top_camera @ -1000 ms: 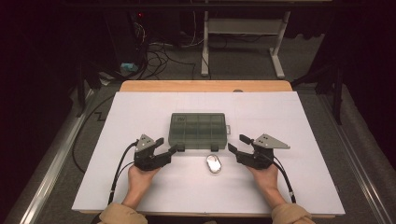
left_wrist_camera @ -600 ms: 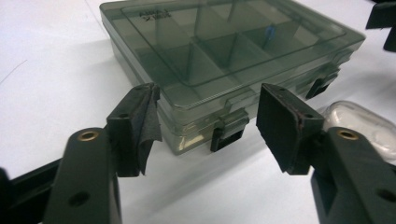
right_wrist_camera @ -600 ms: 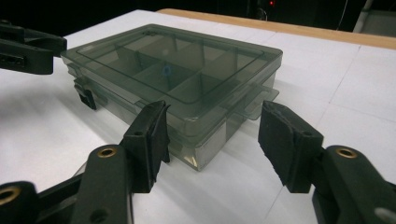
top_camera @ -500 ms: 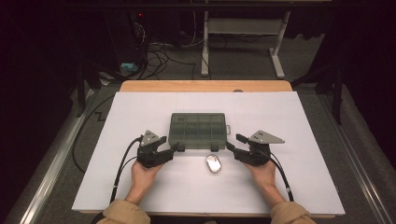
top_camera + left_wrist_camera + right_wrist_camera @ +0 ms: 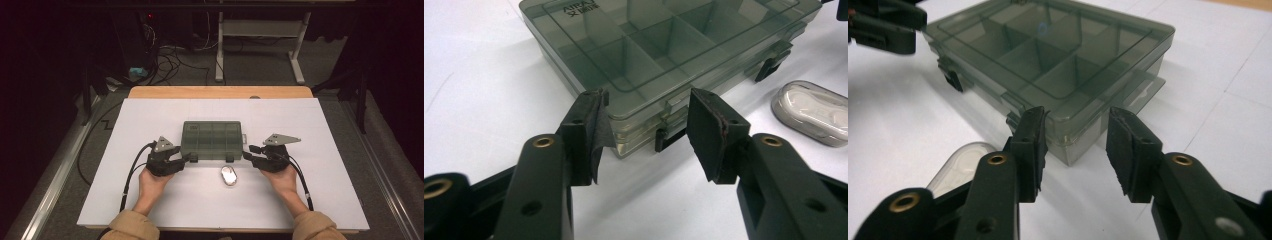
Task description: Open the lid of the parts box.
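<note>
- At the near edge of the white table [image 5: 320, 210], a person's two hands hold the grippers at the near corners of a smoky plastic organizer box [image 5: 212, 137]; the lid is closed and the compartments look empty.
- Left gripper [image 5: 644, 125] at the box's 7 o'clock corner: jaws apart, bracketing the corner beside the near-side latch [image 5: 669, 139]. One pad appears to touch the box's edge and the other stands clear, so this is no clamp yet.
- Right gripper [image 5: 1075, 145] at the box's 5 o'clock corner: jaws apart, the corner just in front of the gap between them, nothing gripped.
- A small oval clear case [image 5: 229, 175] lies at 6 o'clock of the box, just apart from it, between the two hands.
- The box sits at the middle of the table, flat, long side facing the person.
- Handling, as a judgement: light, rigid, smooth-walled plastic, likely to slip under narrow pads and to flex at the lid. The stepped rim at the corners offers the best hold, and the latches are the place to pry.
- Against the frame a second ago: both grippers have come in from beside the box to its near corners, and both sets of jaws have just been closing from a wider spread. The box and the oval case lie where they were.
</note>
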